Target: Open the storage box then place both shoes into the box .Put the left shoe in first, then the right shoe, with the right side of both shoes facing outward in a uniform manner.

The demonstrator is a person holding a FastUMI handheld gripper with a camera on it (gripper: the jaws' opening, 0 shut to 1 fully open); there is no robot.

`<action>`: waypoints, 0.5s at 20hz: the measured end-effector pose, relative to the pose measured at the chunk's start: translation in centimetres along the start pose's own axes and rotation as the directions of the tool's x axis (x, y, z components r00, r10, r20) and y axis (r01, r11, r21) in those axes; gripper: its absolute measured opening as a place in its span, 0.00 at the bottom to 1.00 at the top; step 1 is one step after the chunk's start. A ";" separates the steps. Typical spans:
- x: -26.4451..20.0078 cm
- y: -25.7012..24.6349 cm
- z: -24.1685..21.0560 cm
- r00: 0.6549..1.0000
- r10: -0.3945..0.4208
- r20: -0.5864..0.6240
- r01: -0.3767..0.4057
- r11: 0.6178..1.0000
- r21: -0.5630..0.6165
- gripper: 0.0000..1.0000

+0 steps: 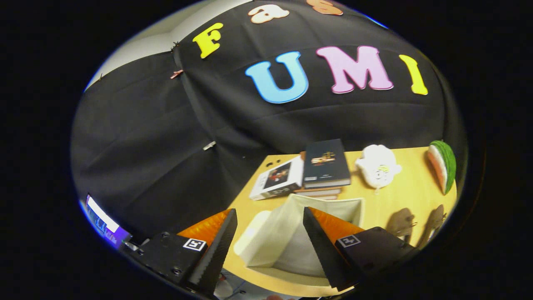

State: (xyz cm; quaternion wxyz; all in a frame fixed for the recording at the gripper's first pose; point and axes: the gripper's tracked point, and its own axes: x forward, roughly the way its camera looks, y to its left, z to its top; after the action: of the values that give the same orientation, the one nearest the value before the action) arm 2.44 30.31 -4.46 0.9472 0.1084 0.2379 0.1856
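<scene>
The hand-held gripper hangs above the near part of the counter with its two black fingers spread wide apart, nothing held between them. Between and just ahead of the fingers sits the storage box, a cream fabric box with its top open; the part of its inside that shows is pale and bare, though the right finger covers some of it. A pale lid or flap lies against the box's left side. To the right of the box, beyond the right finger, the two brown shoes stand side by side on the wood, just apart from each other.

Farther back, a stack of books rests near the counter's far edge, a dark one on top, with a white book leaning beside it. Right of these lie a white plush toy and a watermelon-slice toy. Behind the counter hangs the black cloth wall.
</scene>
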 end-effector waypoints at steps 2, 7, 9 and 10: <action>-1.6 -4.1 -0.2 0.998 -0.068 0.004 0.068 0.998 0.003 0.98; -4.4 -14.0 -1.3 0.977 -0.212 -0.019 0.213 0.976 0.036 0.98; -5.3 -17.5 -2.0 0.964 -0.262 -0.037 0.264 0.963 0.052 0.98; -5.8 -19.2 -2.4 0.958 -0.284 -0.043 0.286 0.957 0.057 0.98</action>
State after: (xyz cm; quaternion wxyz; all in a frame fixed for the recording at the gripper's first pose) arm 2.28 10.88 -9.81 0.9559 0.0993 0.2731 0.0417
